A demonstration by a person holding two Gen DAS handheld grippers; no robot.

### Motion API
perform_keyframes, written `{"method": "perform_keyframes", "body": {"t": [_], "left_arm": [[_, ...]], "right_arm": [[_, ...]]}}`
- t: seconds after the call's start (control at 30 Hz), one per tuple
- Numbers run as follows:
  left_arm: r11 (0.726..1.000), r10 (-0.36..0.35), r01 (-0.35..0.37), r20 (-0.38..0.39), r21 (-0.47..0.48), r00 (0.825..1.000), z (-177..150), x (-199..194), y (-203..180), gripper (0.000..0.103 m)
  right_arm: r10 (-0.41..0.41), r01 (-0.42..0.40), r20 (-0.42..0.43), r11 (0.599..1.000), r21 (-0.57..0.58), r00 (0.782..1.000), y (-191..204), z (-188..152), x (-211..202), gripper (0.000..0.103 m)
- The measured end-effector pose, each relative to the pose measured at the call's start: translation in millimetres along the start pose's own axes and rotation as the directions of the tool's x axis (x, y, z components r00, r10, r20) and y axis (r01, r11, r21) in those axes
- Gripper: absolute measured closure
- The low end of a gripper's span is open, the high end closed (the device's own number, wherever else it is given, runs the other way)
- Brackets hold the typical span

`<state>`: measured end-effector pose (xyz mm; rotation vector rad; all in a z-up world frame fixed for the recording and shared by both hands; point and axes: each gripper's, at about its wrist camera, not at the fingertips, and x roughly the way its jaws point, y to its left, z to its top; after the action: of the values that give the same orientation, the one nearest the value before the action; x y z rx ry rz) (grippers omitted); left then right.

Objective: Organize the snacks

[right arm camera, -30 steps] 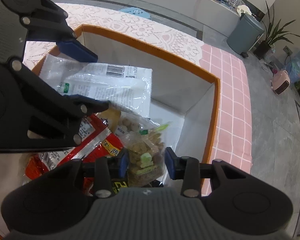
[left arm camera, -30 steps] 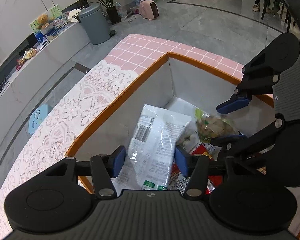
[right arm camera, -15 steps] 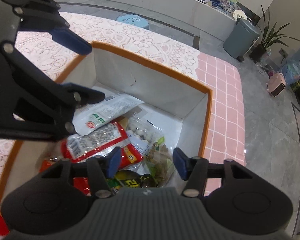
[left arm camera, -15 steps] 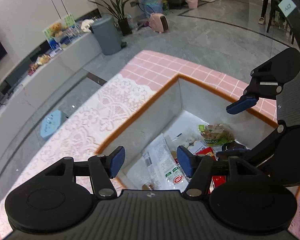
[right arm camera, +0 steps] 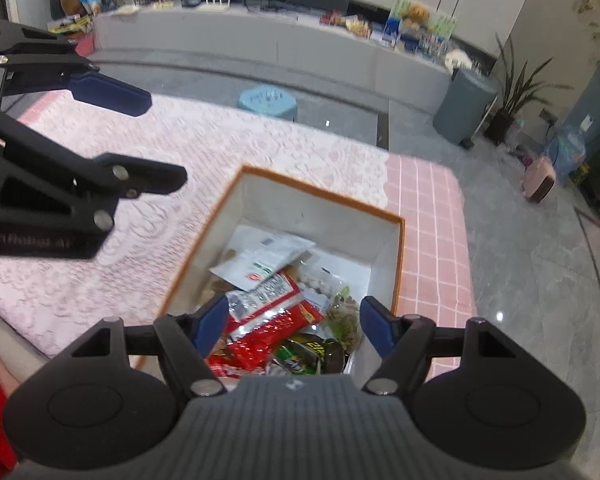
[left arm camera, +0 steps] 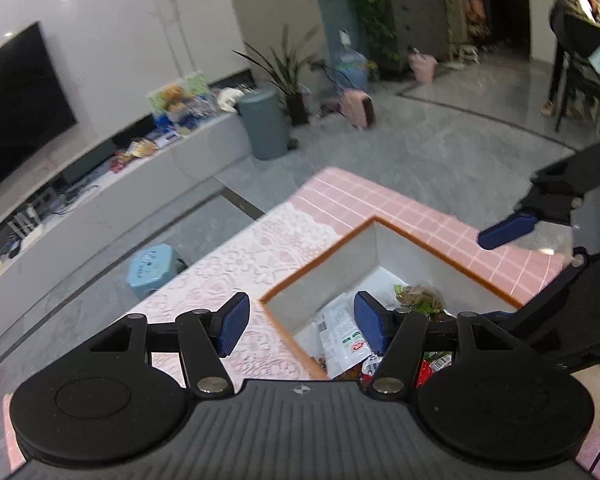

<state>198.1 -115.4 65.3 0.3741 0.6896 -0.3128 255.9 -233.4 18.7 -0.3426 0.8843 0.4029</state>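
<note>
Pink lace cloth (right arm camera: 172, 168) covers the table, with grey floor and a long white counter (right arm camera: 268, 44) beyond. An orange-rimmed box (right arm camera: 400, 264) sits on the cloth, holding the snacks: a white packet (right arm camera: 268, 258) on top at the far left, a red packet (right arm camera: 276, 320) nearer, a clear bag of nuts (right arm camera: 346, 316) at the right. Both the left gripper (left arm camera: 296, 322) and right gripper (right arm camera: 290, 324) hang above the box, jaws spread wide, holding nothing.
</note>
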Motion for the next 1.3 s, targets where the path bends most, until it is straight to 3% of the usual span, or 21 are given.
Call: {"method": "perform_keyframes", "body": {"t": [0.2,0.37,0.53,0.67,0.87,1.3], "left_arm": [[0.995,0.072,-0.064,0.094,-0.083,0.993,-20,-52,9,0.026],[0.982,0.168,-0.149,0.173,-0.116,0.970,-48,-79,4,0.019],[0.972,0.191,-0.155,0.208,-0.176,0.959,-81,-91,-6,0.018],[0.959,0.221,-0.178,0.186,-0.220,0.957,-104,-94,-12,0.016],[0.941,0.204,-0.173,0.081,-0.290,0.976,-124,-84,-17,0.016],[0.922,0.175,-0.164,-0.002,-0.350,0.985,-164,-69,-26,0.016]], "right_arm": [[-0.015,0.011,0.128,0.999,0.033,0.992,25,-16,-55,0.027],[-0.051,0.043,0.233,0.998,0.036,0.971,53,-41,-84,0.022],[-0.078,0.025,0.306,0.984,0.175,0.949,66,-73,-91,0.019],[-0.130,0.033,0.333,0.959,0.280,0.934,82,-103,-86,0.019],[-0.207,0.075,0.355,0.933,0.352,0.911,107,-138,-81,0.015],[-0.258,0.128,0.275,0.902,0.413,0.926,123,-154,-49,0.015]]}}
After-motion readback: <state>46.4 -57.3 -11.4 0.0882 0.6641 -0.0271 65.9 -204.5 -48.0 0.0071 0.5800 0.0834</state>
